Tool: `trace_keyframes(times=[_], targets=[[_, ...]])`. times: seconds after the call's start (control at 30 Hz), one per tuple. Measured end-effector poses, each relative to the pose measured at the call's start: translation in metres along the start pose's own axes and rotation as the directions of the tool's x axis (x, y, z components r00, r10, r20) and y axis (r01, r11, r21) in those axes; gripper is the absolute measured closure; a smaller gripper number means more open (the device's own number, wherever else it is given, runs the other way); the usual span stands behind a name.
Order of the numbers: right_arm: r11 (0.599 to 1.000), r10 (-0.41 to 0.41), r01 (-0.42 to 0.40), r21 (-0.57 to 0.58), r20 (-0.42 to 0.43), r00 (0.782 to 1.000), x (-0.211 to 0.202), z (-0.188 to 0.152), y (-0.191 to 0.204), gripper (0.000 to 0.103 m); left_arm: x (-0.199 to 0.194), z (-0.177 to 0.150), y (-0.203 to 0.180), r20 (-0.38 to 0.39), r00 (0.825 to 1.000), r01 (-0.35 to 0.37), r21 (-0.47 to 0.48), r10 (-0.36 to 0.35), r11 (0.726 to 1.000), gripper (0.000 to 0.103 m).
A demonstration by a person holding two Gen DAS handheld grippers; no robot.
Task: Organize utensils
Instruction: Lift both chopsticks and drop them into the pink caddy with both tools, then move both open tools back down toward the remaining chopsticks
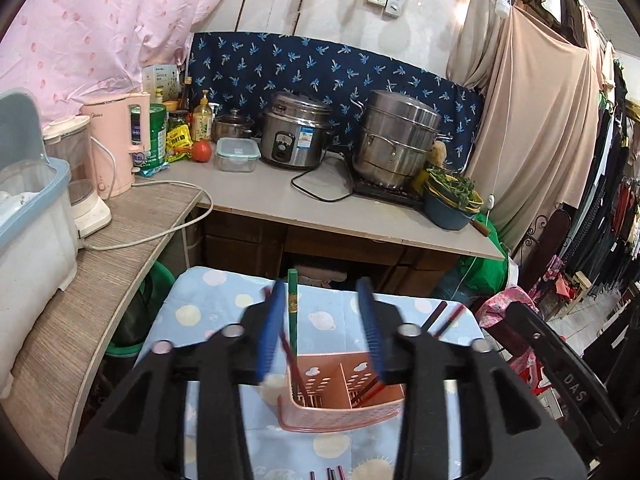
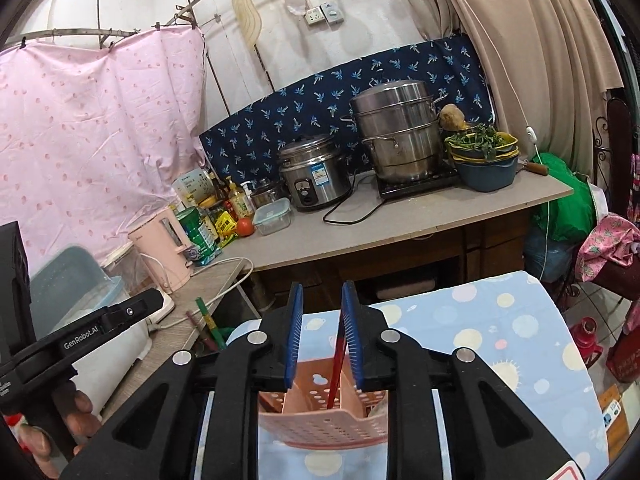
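A pink perforated utensil holder (image 1: 340, 400) (image 2: 320, 416) stands on the table with the blue dotted cloth (image 1: 208, 308). My left gripper (image 1: 320, 292) hangs just above it, open. A green chopstick (image 1: 293, 308) stands in the holder's left compartment, close to the left pad, with no pad pressing on it. Red chopsticks (image 1: 442, 316) lean out of the right compartment. My right gripper (image 2: 323, 292) is open, narrowly. A red chopstick (image 2: 339, 360) stands loose between its blue pads, its lower end in the holder. Several more chopsticks (image 1: 328, 474) lie on the cloth near me.
Behind the table runs a counter (image 1: 304, 204) with a rice cooker (image 1: 294, 132), a steel steamer pot (image 1: 396, 140), a bowl of greens (image 1: 452, 200) and a pink kettle (image 1: 120, 140). A lidded bin (image 1: 32, 208) stands on the left shelf. Clothes hang at the right.
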State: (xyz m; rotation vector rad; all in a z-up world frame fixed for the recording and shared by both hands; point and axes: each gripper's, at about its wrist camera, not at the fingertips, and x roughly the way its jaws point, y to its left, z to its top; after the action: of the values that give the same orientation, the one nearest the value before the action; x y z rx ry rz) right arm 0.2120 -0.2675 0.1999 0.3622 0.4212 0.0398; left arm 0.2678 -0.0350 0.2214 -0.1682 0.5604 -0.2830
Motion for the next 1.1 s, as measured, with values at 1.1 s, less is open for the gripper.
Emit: trace_keyframes(times=[1.1], targets=[[0.989, -0.065, -0.005, -0.147, -0.465, 0.883, -0.112, -0.267, 0.002, 0.082, -0.072, -0.238, 0.027, -0.348, 0.933, -0.066, 0.067, 0.085, 0.996, 0.06]])
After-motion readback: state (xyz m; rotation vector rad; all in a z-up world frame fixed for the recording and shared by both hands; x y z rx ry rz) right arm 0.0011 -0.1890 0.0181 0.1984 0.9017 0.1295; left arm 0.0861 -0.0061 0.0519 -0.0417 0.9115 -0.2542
